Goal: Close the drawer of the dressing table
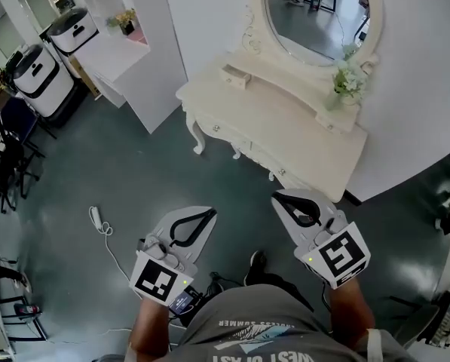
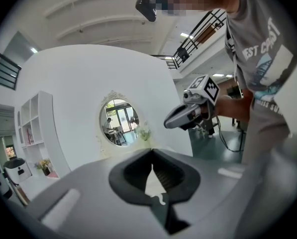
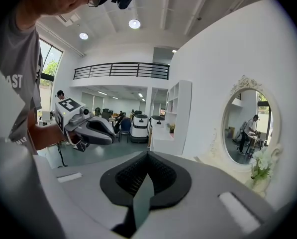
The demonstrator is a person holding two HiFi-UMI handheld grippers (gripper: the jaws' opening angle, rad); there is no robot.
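The cream dressing table (image 1: 300,127) stands against the white wall ahead of me, under its oval mirror (image 1: 319,10). A small drawer (image 1: 235,75) on its top at the left sticks out a little. Knobbed front drawers (image 1: 243,148) run along its near side. Both grippers hover over the floor, well short of the table. My left gripper (image 1: 206,214) is shut with nothing in it, and so is my right gripper (image 1: 279,197). The mirror (image 2: 119,122) shows beyond the shut left gripper (image 2: 152,152). The right gripper (image 3: 148,154) has the mirror (image 3: 247,126) to its right.
A vase of flowers (image 1: 348,83) stands on the table's right end. A white shelf unit (image 1: 127,36) is at the left, with two white machines (image 1: 36,74) and dark chairs (image 1: 6,145) beyond. A white device on a cable (image 1: 96,219) lies on the floor near my left gripper.
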